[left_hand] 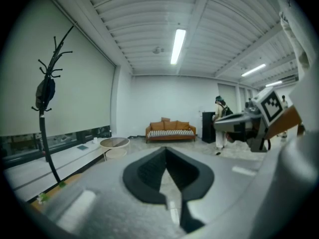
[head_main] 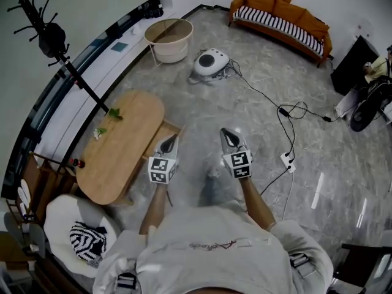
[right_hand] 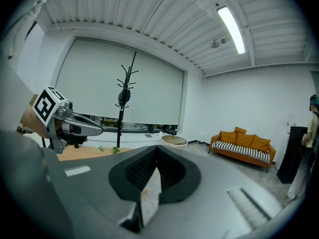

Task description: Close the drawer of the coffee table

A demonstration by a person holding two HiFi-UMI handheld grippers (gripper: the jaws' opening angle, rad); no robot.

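The grey floor (head_main: 263, 127) is big and shiny. An orange sofa (head_main: 278, 16) with a stripy seat stands far off by the wall. The wooden table (head_main: 119, 149) is on the left, and its drawer (head_main: 166, 129) sticks out open from the side that faces the room. A black coat stand (head_main: 64, 57) rises behind the table. A round tub (head_main: 169, 38) and a white machine (head_main: 211, 62) sit farther away, with a black cable (head_main: 269, 100) lying on the floor. The left gripper (head_main: 170, 142) is up in the air just beside the drawer. The right gripper (head_main: 229, 138) is near it, over bare floor. Both have their tips pressed together and hold nothing.
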